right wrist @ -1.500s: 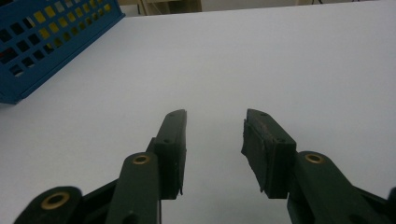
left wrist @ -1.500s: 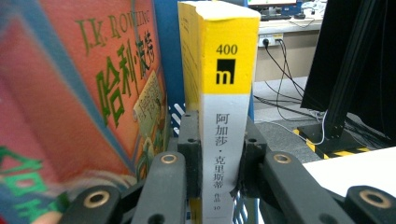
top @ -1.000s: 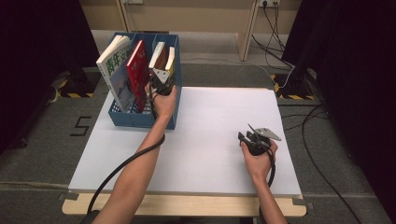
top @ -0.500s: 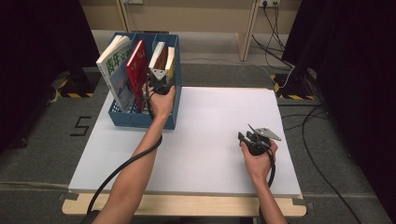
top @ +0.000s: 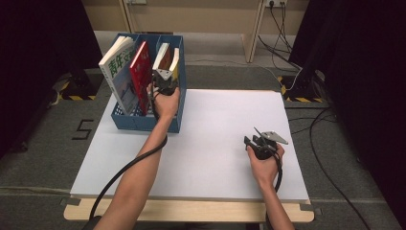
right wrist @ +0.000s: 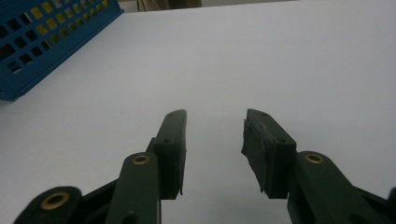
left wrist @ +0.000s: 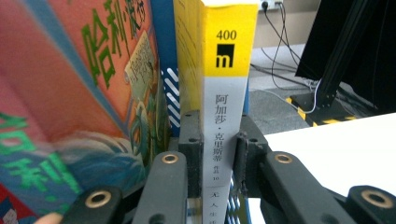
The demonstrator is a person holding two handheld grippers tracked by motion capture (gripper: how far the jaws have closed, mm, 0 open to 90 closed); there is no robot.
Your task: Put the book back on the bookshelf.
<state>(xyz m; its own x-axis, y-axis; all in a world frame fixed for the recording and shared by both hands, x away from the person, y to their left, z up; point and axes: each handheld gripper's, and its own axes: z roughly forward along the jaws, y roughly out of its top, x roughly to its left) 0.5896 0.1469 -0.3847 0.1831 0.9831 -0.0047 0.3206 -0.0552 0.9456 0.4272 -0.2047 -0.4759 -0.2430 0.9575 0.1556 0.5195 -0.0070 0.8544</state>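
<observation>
A yellow-and-white book [left wrist: 224, 93] stands upright in the right part of a blue crate [top: 143, 122]; in the high view the same book [top: 175, 60] is at the crate's right side. My left gripper [left wrist: 218, 144] reaches into the crate, and its jaws have just been closing on the book's spine. The pads now press the spine from both sides. From above, the left gripper [top: 163, 79] sits at the crate's right half. My right gripper [top: 251, 141] rests open on the white table at the right, with nothing between its jaws [right wrist: 214, 140].
A red book [top: 140, 72] and a white book with green lettering [top: 117, 72] lean in the crate's left part. Another book [top: 163, 55] stands beside the yellow one. The crate's wall [right wrist: 42, 42] is far left of my right gripper. The white tabletop [top: 215, 124] spreads between the hands.
</observation>
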